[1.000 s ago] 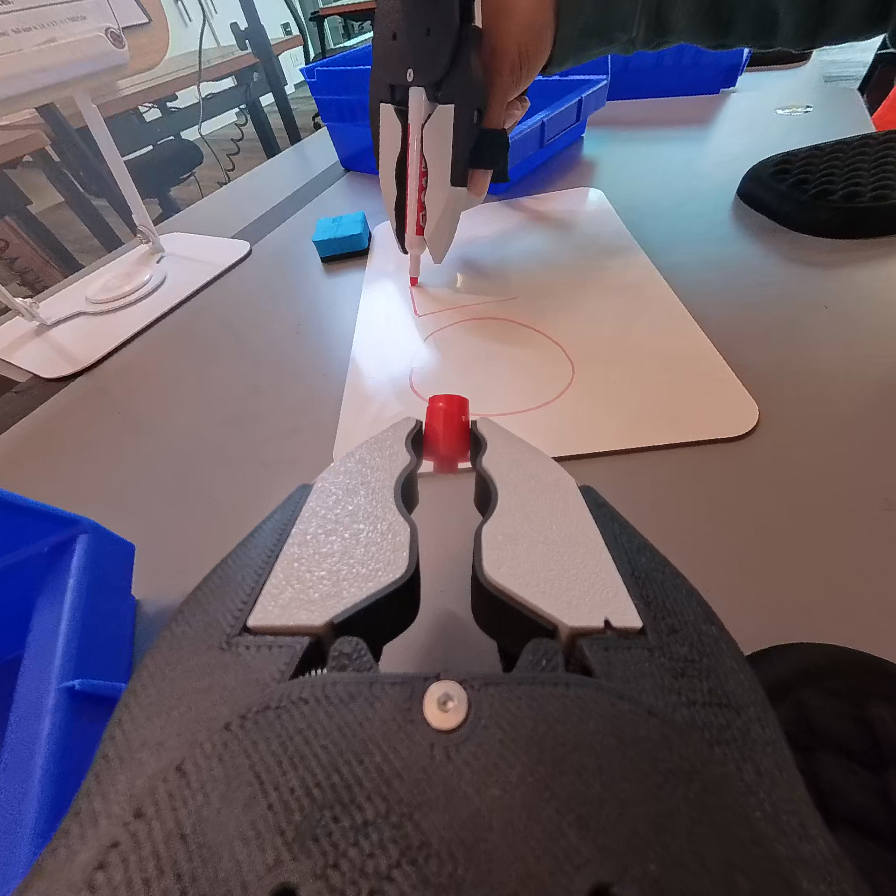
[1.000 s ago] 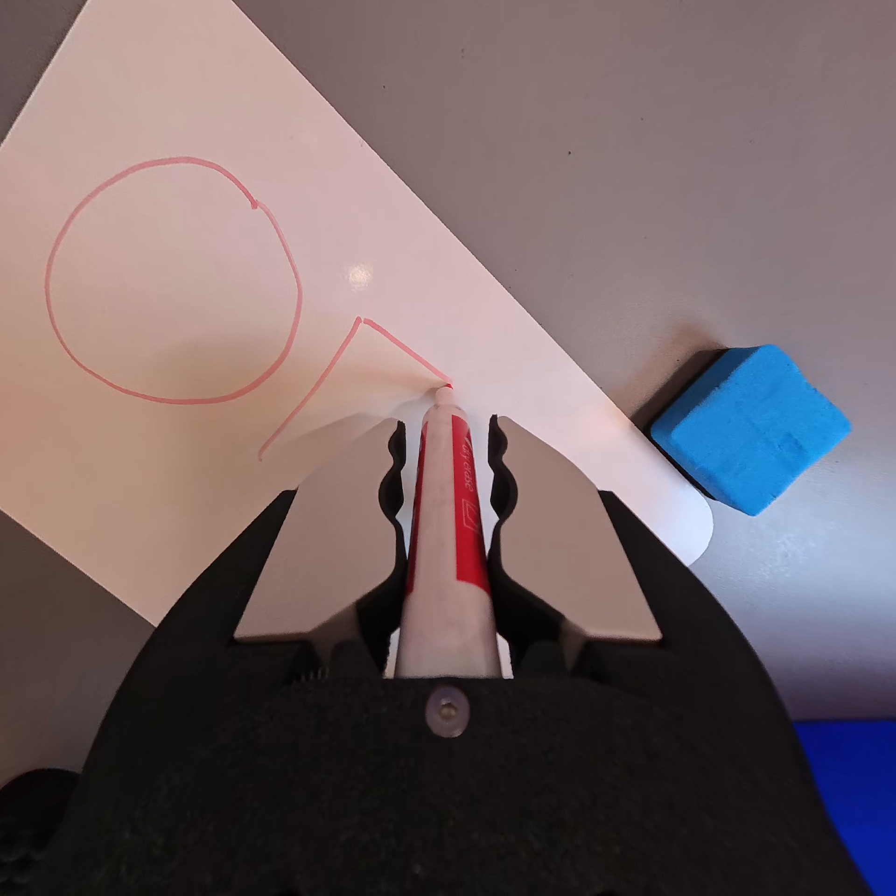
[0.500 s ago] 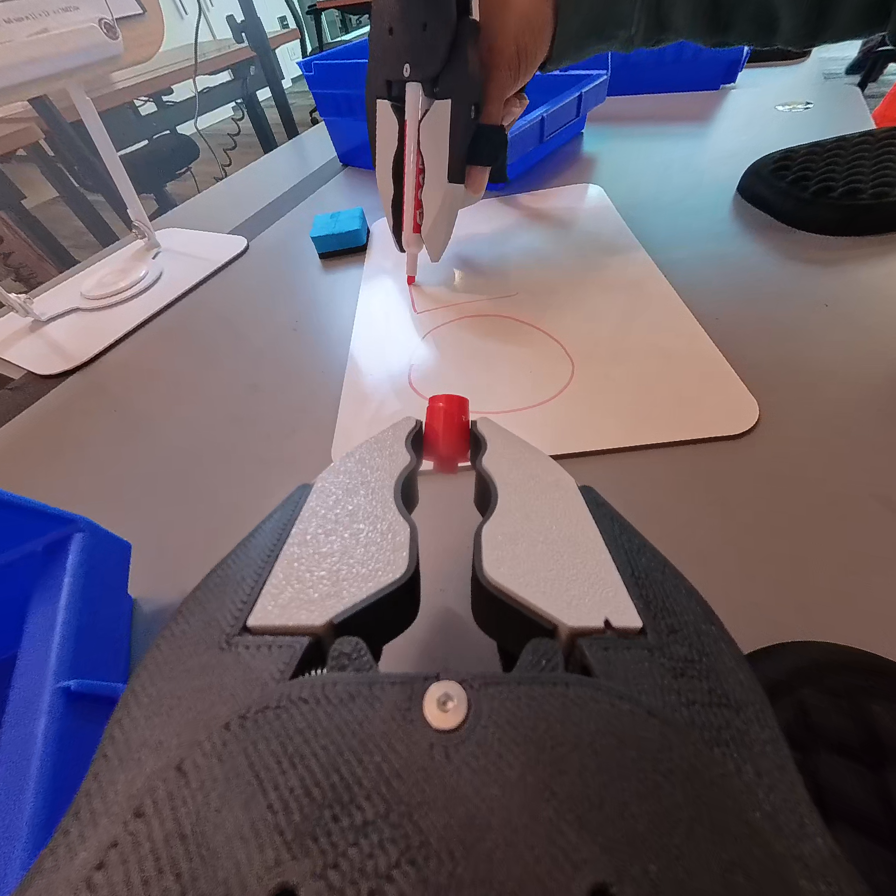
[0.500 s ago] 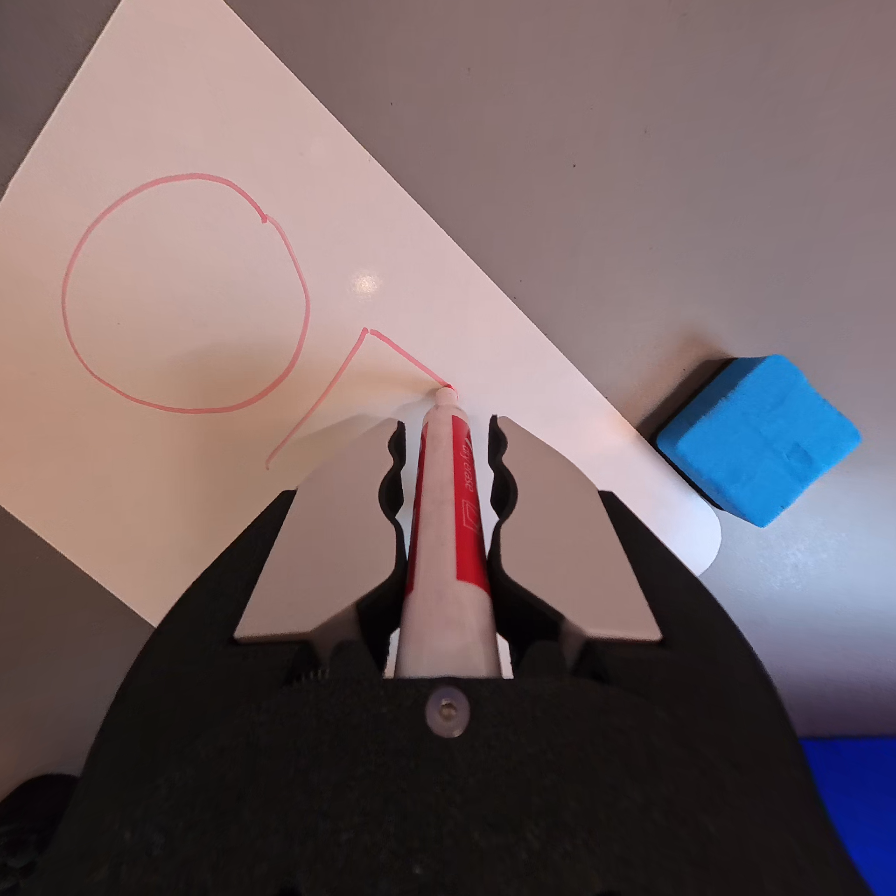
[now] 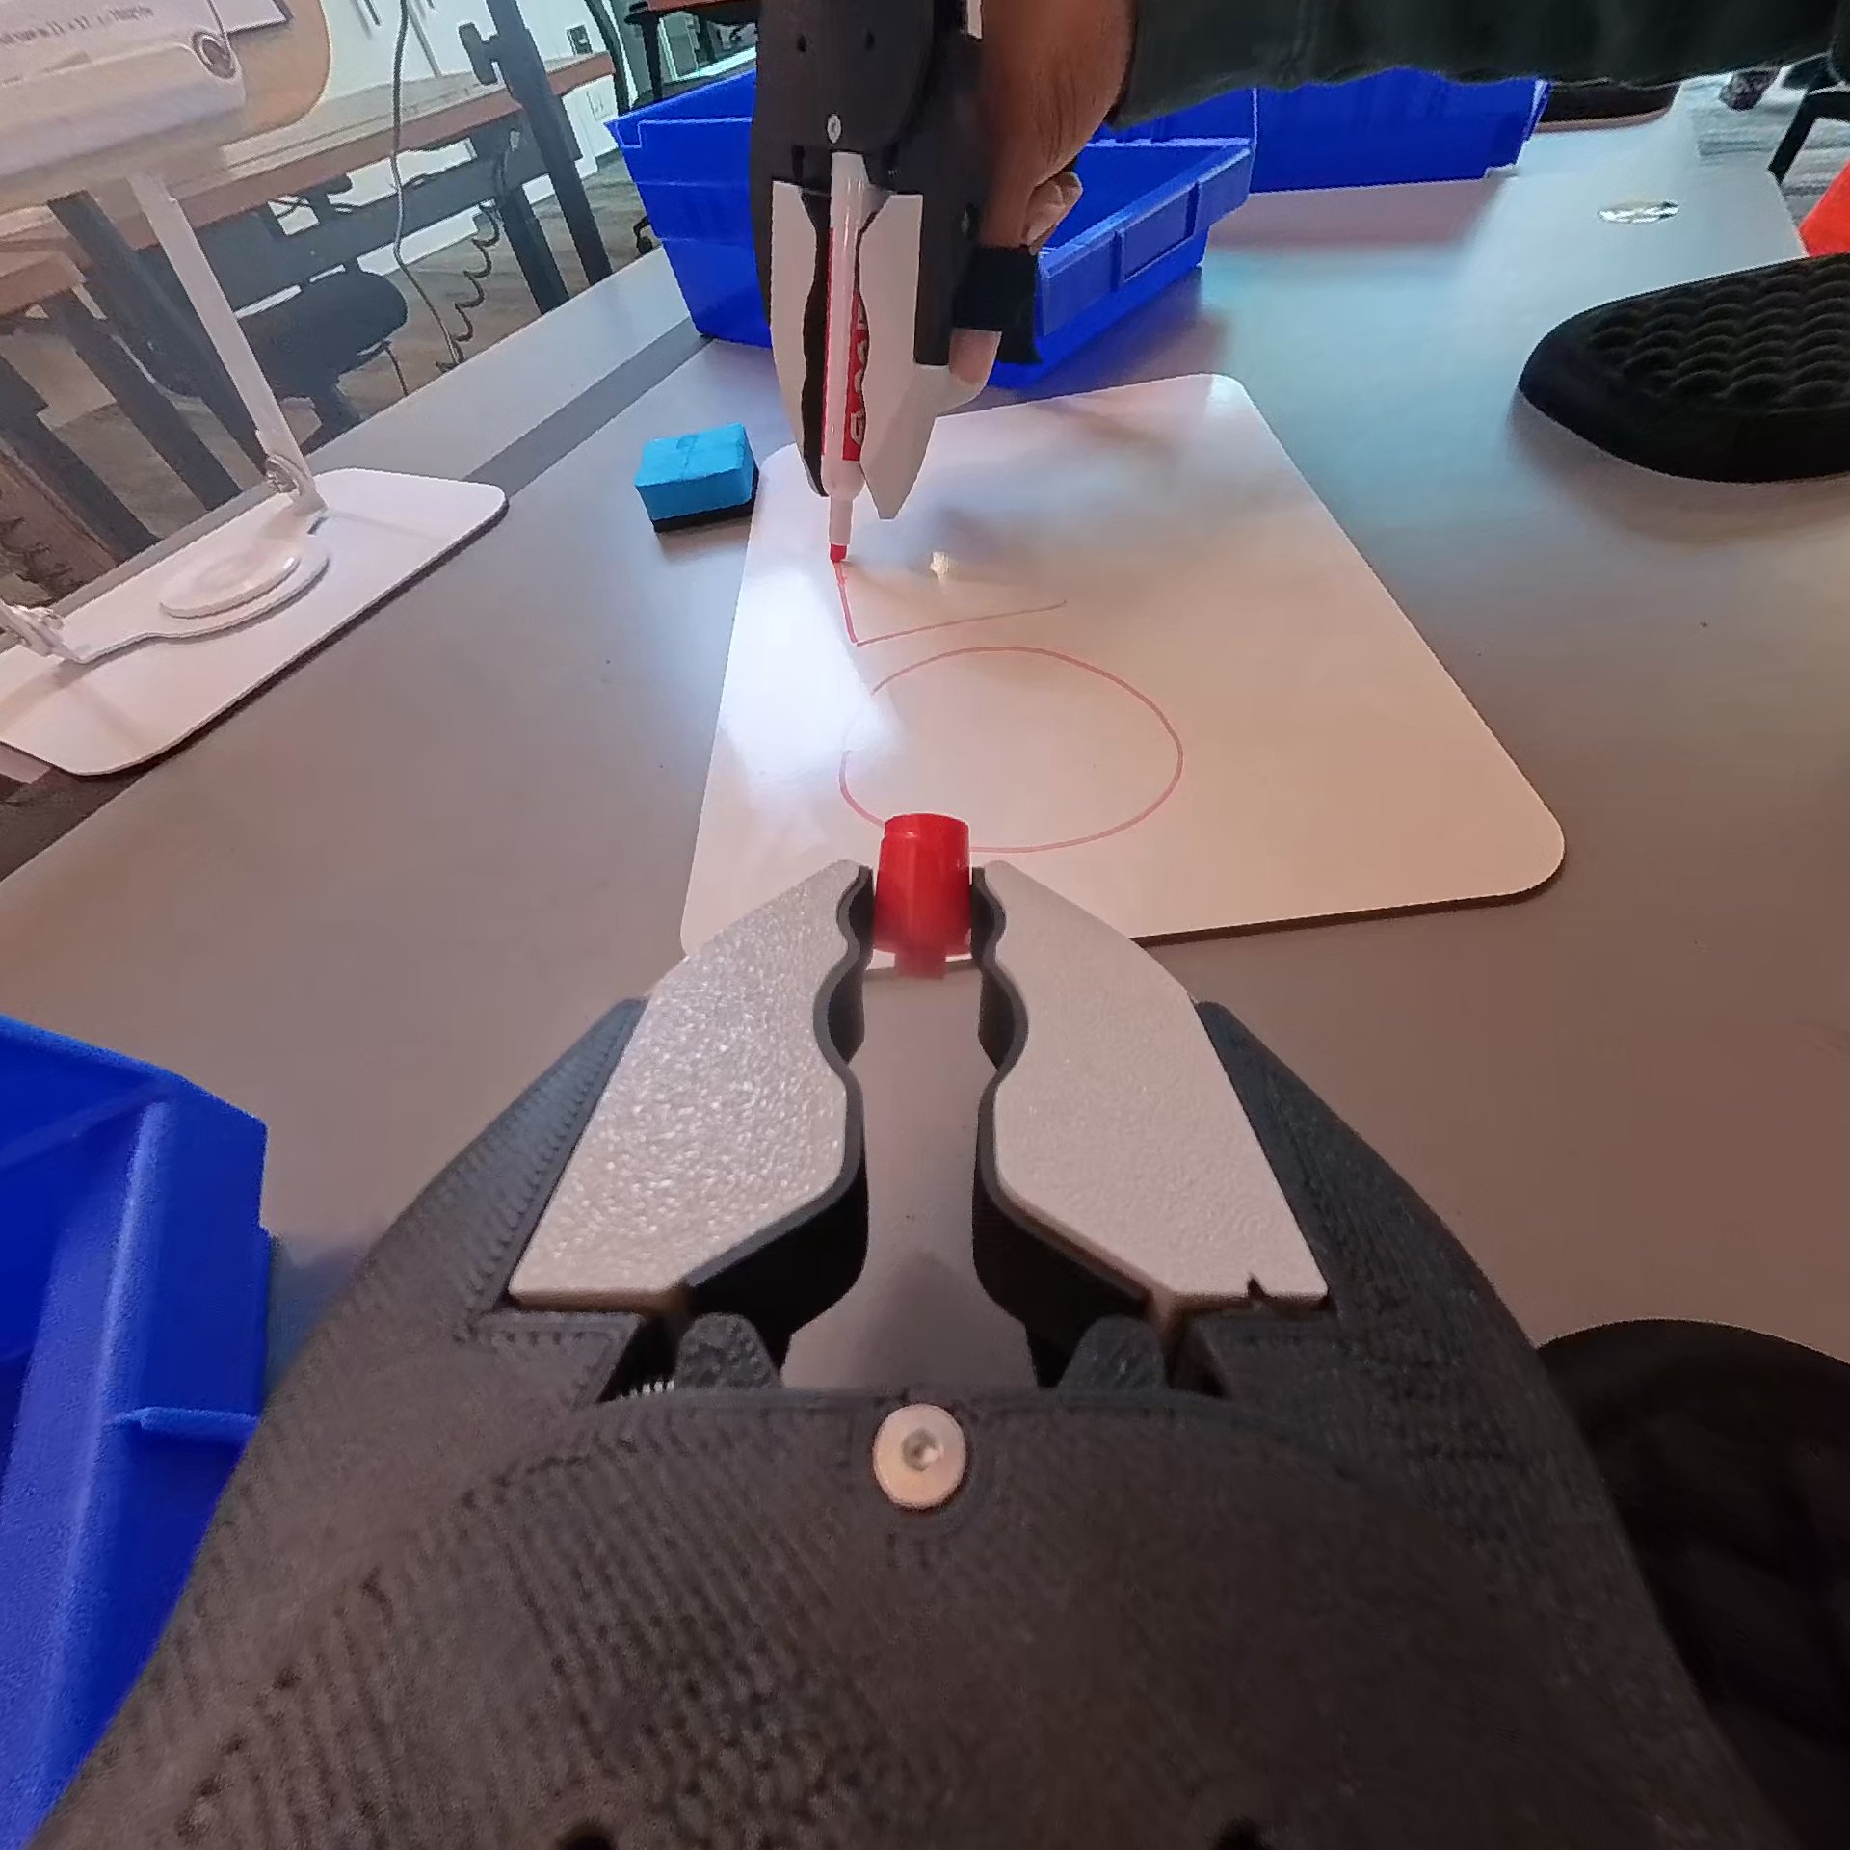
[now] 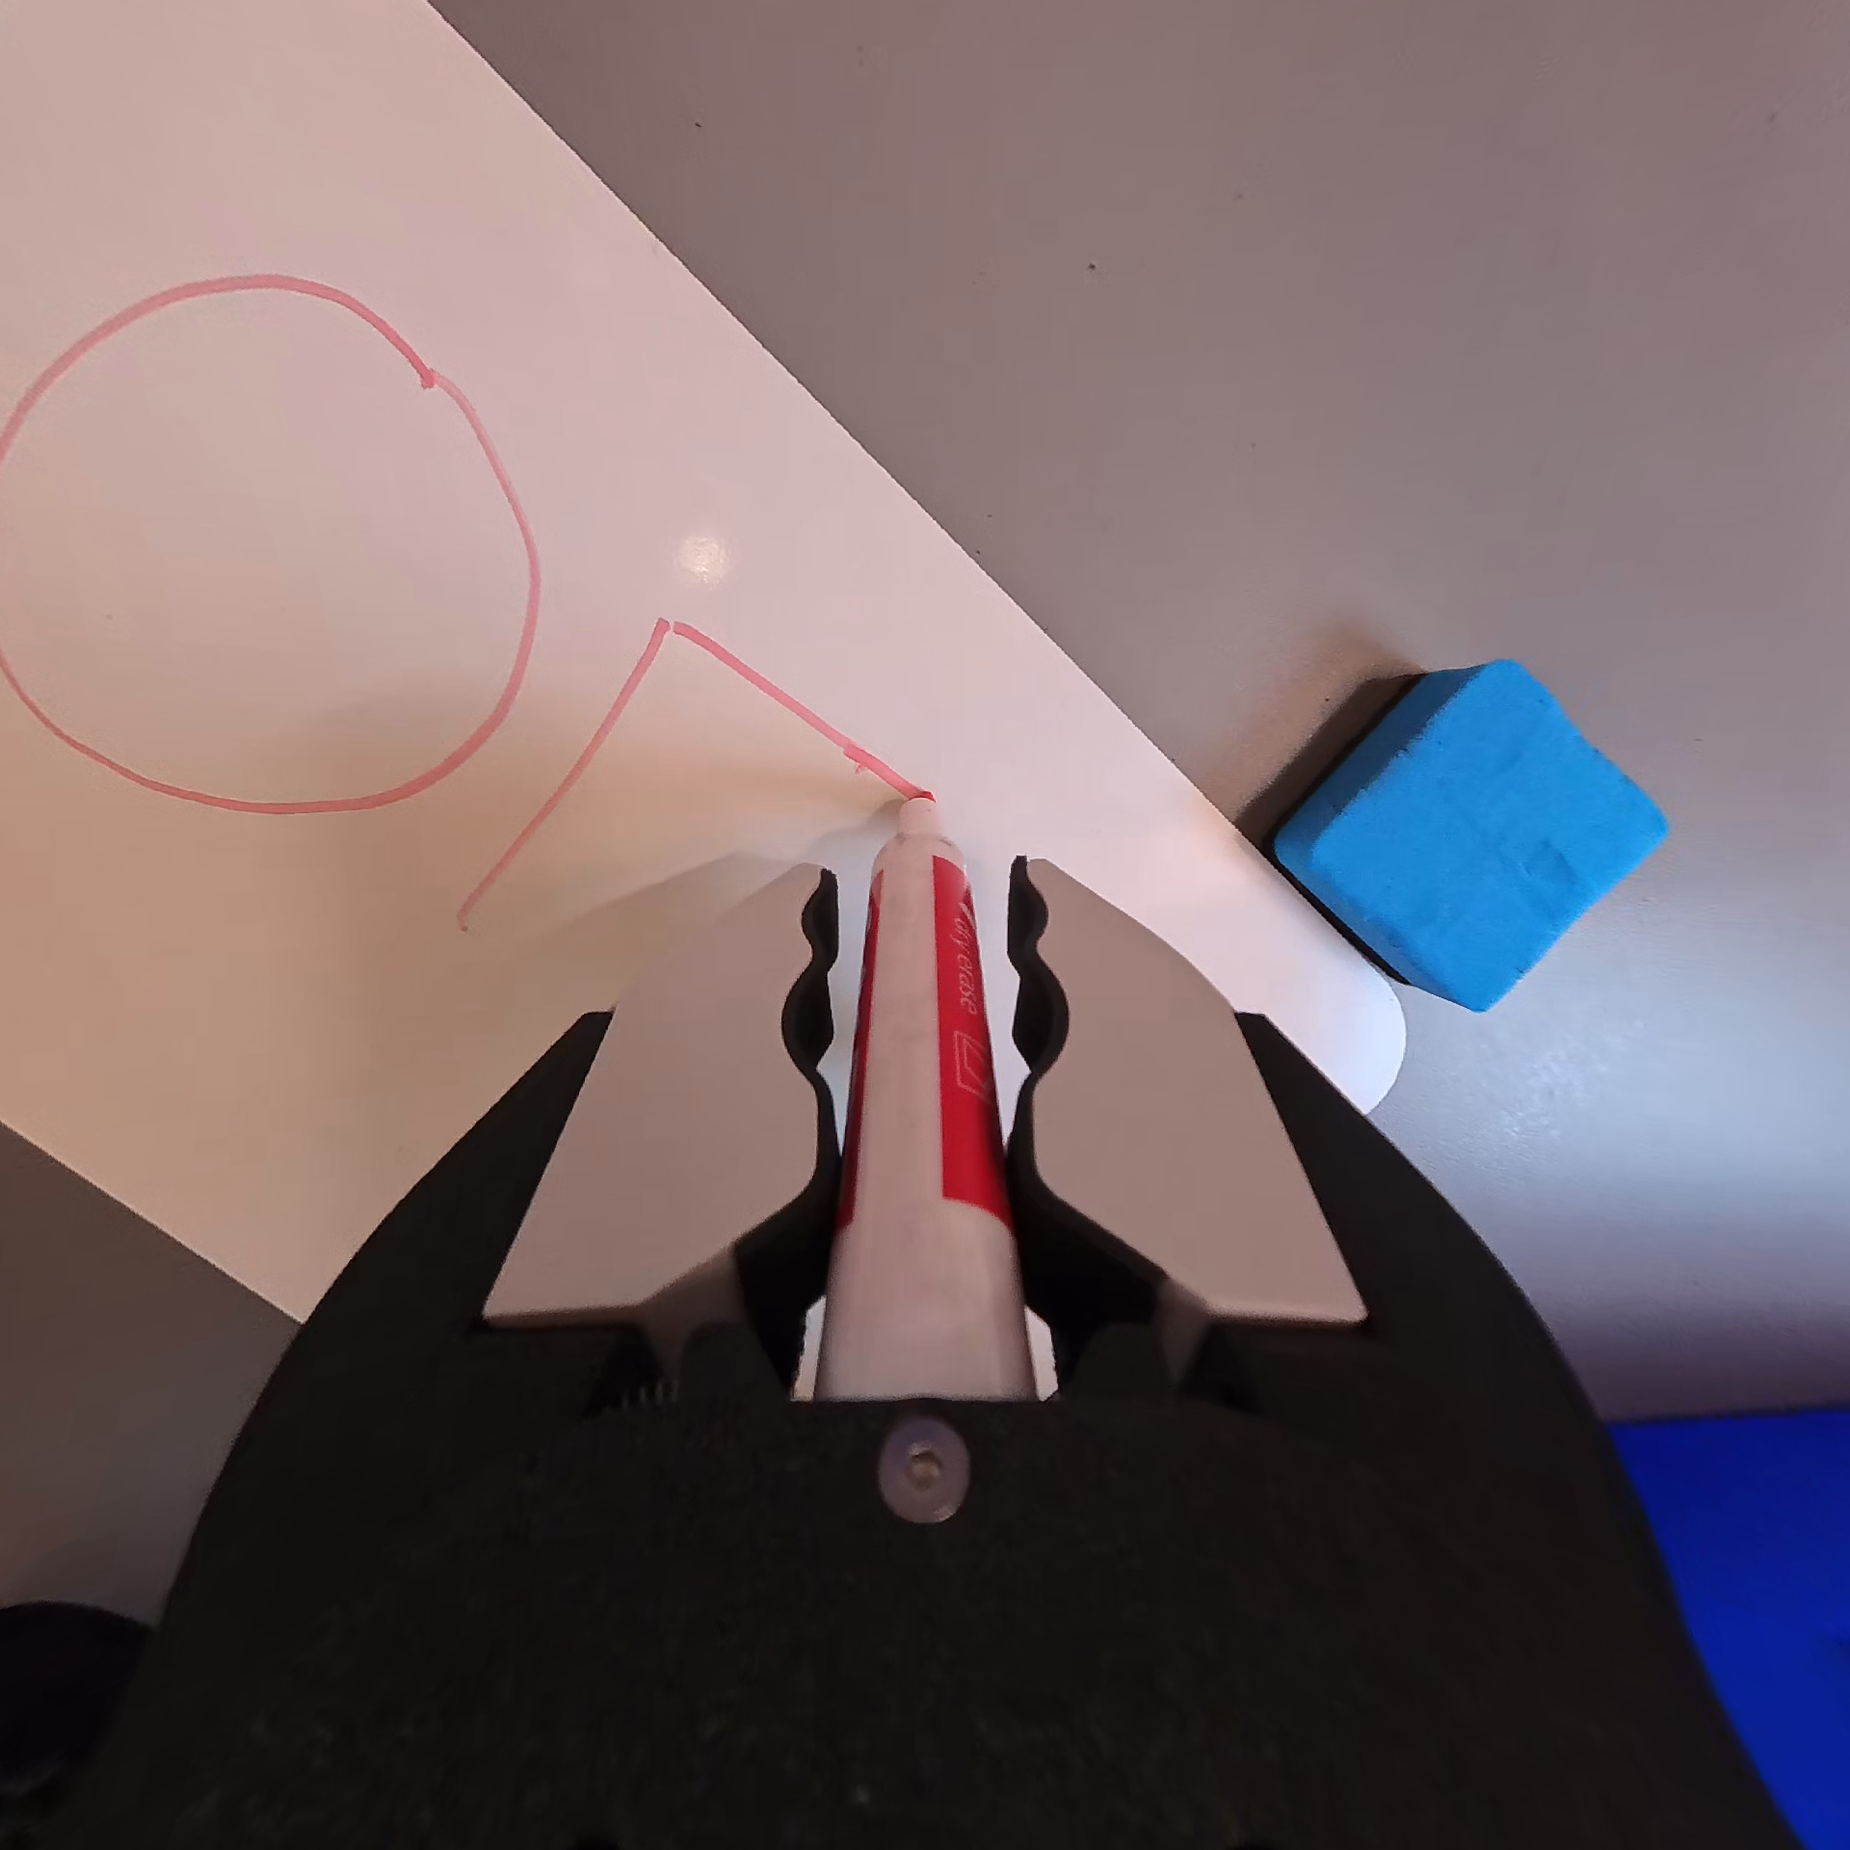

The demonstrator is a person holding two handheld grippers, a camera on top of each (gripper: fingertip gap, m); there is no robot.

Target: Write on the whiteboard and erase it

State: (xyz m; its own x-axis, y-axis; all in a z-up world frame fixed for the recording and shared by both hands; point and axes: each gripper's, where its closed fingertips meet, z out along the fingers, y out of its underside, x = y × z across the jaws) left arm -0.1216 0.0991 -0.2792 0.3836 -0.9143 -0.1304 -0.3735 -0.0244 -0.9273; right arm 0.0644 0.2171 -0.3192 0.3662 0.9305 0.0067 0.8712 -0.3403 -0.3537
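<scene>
A white whiteboard [image 5: 1251,721] lies flat on the grey table, also in the right wrist view [image 6: 300,951]. It bears a red circle [image 5: 1011,751] and two red lines that meet at a corner [image 6: 661,626]. My right gripper [image 6: 921,881], seen farther off in the left wrist view [image 5: 851,501], is shut on a red and white marker [image 6: 926,1101] whose tip touches the board at the line's end. My left gripper [image 5: 921,891] is shut on the red marker cap [image 5: 923,881] at the board's near edge. A blue eraser [image 5: 696,471] lies beside the board [image 6: 1472,831].
Blue bins stand behind the board [image 5: 1121,230] and at my near left [image 5: 100,1301]. A white lamp base [image 5: 230,591] sits at the left. A black textured pad [image 5: 1702,380] lies at the right. A person's hand [image 5: 1041,120] holds the right gripper. Tip to tip, the grippers are about 25 centimeters apart.
The marker tip has moved away from the lines' corner toward the eraser side of the board, making the second red line longer. The left gripper and cap have stayed still.
</scene>
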